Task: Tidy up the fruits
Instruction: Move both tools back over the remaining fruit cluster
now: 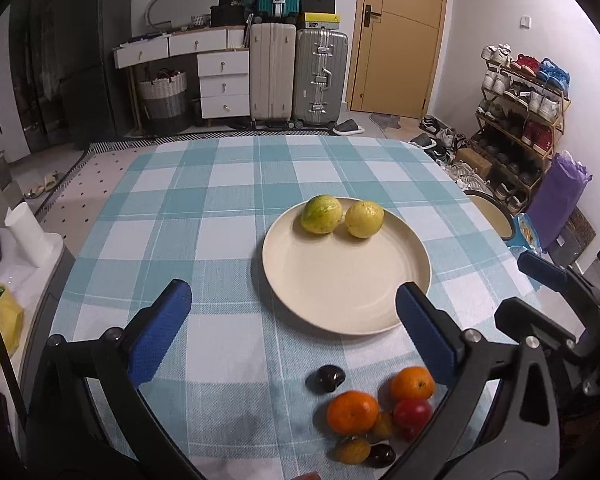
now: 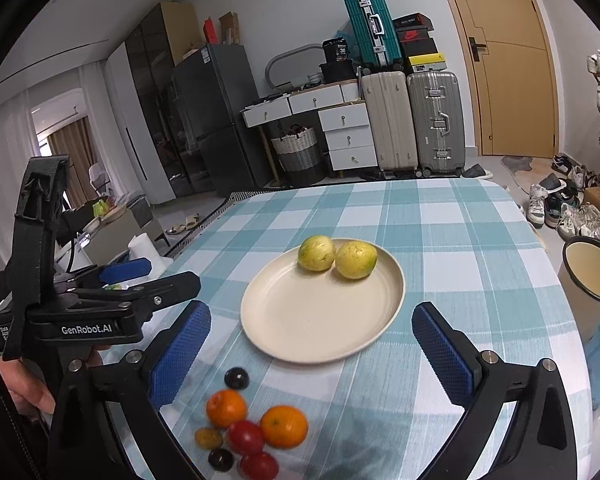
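A cream plate (image 1: 340, 280) sits on the checked tablecloth with two yellow-green fruits (image 1: 321, 214) (image 1: 364, 219) side by side at its far rim. My left gripper (image 1: 293, 292) hangs open over the plate's near-left edge, nothing between its blue pads. The right wrist view shows the same plate (image 2: 312, 320), and my right gripper (image 2: 312, 312) is open and empty above its near rim. In front of the plate lies a loose cluster: two oranges (image 2: 226, 408) (image 2: 284, 426), two red fruits (image 2: 245, 437), two dark round fruits (image 2: 236, 377) and a small yellow-orange one (image 2: 209, 437).
A cream pot with a dark rim (image 2: 590, 272) stands at the table's right edge. A white paper roll (image 1: 26, 232) and a yellow bag are on a low unit left of the table. Suitcases, drawers and a shoe rack stand beyond the table's far edge.
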### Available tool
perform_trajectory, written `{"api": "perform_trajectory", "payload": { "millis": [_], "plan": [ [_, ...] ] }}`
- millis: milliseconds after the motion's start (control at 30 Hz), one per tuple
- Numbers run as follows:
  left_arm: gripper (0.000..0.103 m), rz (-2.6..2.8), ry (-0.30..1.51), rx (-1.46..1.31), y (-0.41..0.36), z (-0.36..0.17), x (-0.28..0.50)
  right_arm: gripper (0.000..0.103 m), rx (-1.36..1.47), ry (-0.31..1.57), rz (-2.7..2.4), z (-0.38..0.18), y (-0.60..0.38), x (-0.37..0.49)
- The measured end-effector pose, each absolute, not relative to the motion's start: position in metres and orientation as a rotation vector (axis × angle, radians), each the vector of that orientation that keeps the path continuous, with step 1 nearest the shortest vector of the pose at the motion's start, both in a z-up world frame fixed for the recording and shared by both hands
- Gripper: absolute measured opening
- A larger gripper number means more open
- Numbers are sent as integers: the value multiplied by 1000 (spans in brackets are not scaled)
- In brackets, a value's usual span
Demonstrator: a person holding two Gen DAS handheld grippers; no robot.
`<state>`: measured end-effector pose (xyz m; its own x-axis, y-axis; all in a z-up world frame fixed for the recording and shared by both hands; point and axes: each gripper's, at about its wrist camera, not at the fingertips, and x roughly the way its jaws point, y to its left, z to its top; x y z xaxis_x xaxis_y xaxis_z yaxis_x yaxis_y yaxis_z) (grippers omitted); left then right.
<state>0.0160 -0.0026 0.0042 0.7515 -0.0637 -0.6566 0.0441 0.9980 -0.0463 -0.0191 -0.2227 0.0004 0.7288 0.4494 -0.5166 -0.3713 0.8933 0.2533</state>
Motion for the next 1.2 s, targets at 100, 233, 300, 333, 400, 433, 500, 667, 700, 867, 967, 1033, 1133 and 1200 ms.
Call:
{"api": "perform_trajectory", "payload": {
  "millis": [100, 233, 300, 333, 400, 433, 500, 667, 700, 867, 967, 1033, 1133, 1200],
  "plan": [
    [102, -68, 730, -38, -3, -1, 6, 103, 129, 603, 452, -1, -220, -29],
    [102, -76, 752, -51, 0, -10, -2, 103, 120, 604, 448, -3, -218, -40],
    [102, -76, 759, -54, 1, -14, -7, 103, 117, 610, 450, -5, -218, -45],
    [102, -79, 764, -60, 3, -17, -10, 103, 118, 612, 449, -6, -218, -47],
    [102, -79, 776, -72, 5, -21, -14, 103, 118, 620, 445, -10, -218, -52],
    [102, -79, 784, -85, 7, -24, -17, 103, 117, 624, 443, -11, -218, -54],
    [102, -74, 796, -101, 11, -29, -20, 103, 114, 633, 441, -14, -217, -57],
    [102, -57, 816, -104, 19, -43, -29, 103, 116, 656, 457, -24, -216, -67],
    [102, -59, 822, -112, 21, -45, -31, 103, 115, 667, 460, -27, -215, -68],
    [102, -61, 854, -139, 29, -59, -36, 103, 145, 726, 470, -45, -215, -68],
    [102, -70, 868, -144, 30, -66, -37, 103, 222, 779, 480, -57, -220, -60],
    [102, -82, 881, -147, 30, -70, -37, 103, 276, 810, 476, -65, -224, -56],
    [102, -120, 896, -167, 29, -75, -34, 103, 313, 834, 472, -71, -226, -51],
    [102, -139, 905, -172, 25, -77, -32, 103, 317, 832, 470, -71, -227, -50]
  ]
}}
